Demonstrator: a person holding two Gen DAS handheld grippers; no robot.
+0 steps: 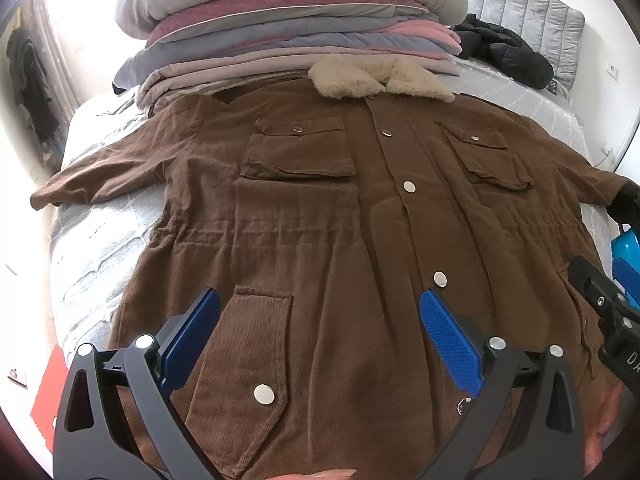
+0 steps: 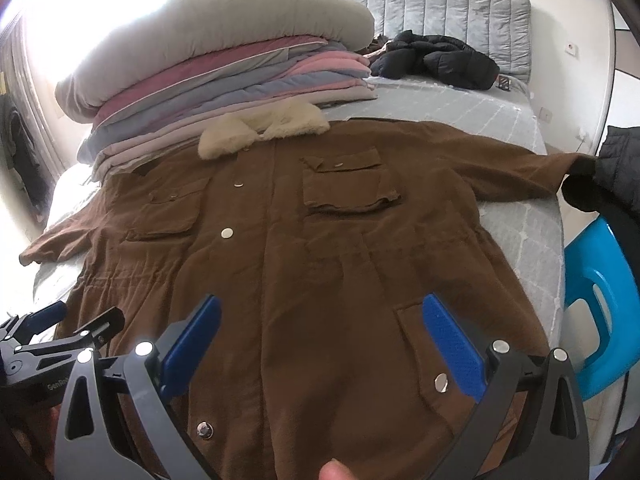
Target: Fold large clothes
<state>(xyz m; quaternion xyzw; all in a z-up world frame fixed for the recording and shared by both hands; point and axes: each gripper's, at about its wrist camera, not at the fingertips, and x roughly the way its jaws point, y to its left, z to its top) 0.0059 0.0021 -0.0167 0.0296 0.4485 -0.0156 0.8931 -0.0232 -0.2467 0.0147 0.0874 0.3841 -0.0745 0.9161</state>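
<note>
**A:** Where is the coat (image 1: 320, 216) lying right now?

**B:** It is lying flat on the bed (image 1: 100, 248), front side up and snapped shut, with the fleece collar (image 1: 380, 78) resting against a stack of folded bedding (image 1: 288, 20) at the far end. Both sleeves are spreading out sideways, the left sleeve (image 1: 100, 176) toward one bed edge and the right sleeve (image 2: 520, 172) toward the other.

**B:** The left gripper (image 1: 320, 320) is hovering over the hem near a lower pocket (image 1: 260, 340), jaws standing wide apart and gripping nothing. The right gripper (image 2: 320, 324) is hovering over the other half of the hem, jaws also spread and empty.

**A:** So what am I aiming for?

**B:** I am judging that folding is only starting. Each sleeve probably needs carrying in across the chest, so I am suggesting pinching the cuff and the shoulder together, lifting low, and laying the sleeve down without dragging the body. The fabric is looking thick, so a deep bite should be holding better than a fingertip pinch.

**A:** Anything sitting in containers?

**B:** No boxes or baskets are showing. The coat's chest pocket (image 2: 344, 184) is lying flat with its flap down; whether anything is inside, I cannot tell. A black puffy jacket (image 2: 436, 60) is lying well apart near the headboard (image 2: 440, 8), and a blue chair (image 2: 596, 300) is standing beside the bed.
</note>
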